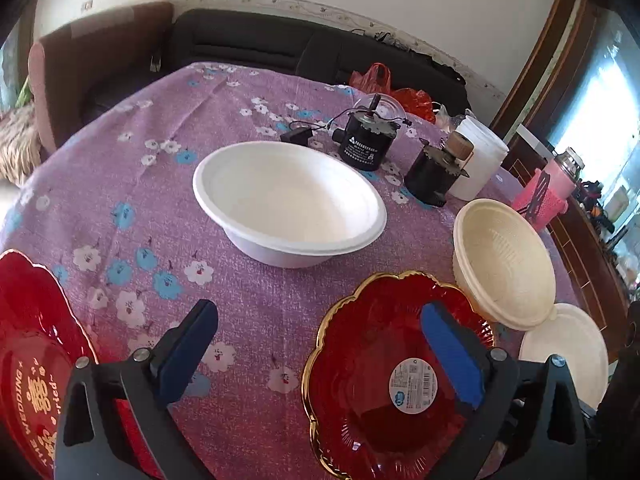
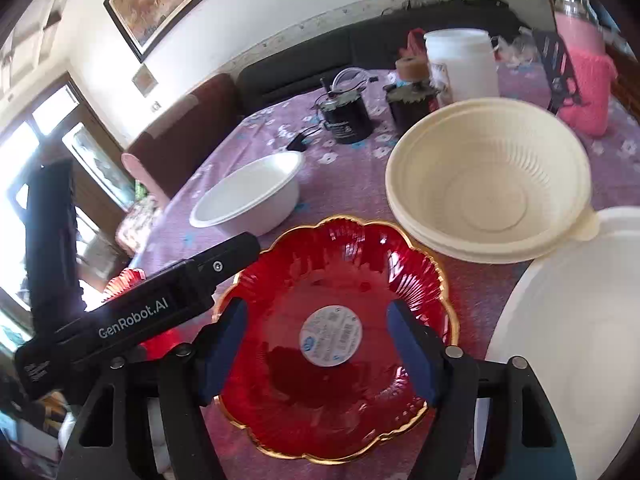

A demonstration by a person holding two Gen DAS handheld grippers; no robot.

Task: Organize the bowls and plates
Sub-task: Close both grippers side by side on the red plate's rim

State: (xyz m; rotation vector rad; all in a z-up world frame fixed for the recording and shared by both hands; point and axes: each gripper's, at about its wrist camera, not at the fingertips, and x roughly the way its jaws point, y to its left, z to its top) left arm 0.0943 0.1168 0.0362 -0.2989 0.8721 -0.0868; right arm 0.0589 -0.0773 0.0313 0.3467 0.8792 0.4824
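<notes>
A red gold-rimmed plate [image 1: 372, 364] [image 2: 340, 320] with a round sticker lies on the purple cloth near me. A second red plate [image 1: 28, 344] with gold lettering lies at the left. A white bowl [image 1: 288, 200] [image 2: 248, 196] stands mid-table. A cream ribbed bowl [image 1: 504, 260] [image 2: 492, 184] stands right of it, touching a white lid or plate [image 1: 568, 344] [image 2: 568, 320]. My left gripper [image 1: 320, 340] is open above the cloth, its right finger over the red plate. My right gripper [image 2: 316, 344] is open over the same plate. The left gripper's body [image 2: 136, 312] shows in the right wrist view.
Two black motors [image 1: 364, 140] [image 1: 432, 176], a small black adapter [image 1: 296, 136], a white jar [image 1: 480, 160] and a pink wrapped bottle [image 1: 548, 192] stand at the table's far right. Red bags [image 1: 372, 78] and a dark sofa [image 1: 248, 48] lie behind.
</notes>
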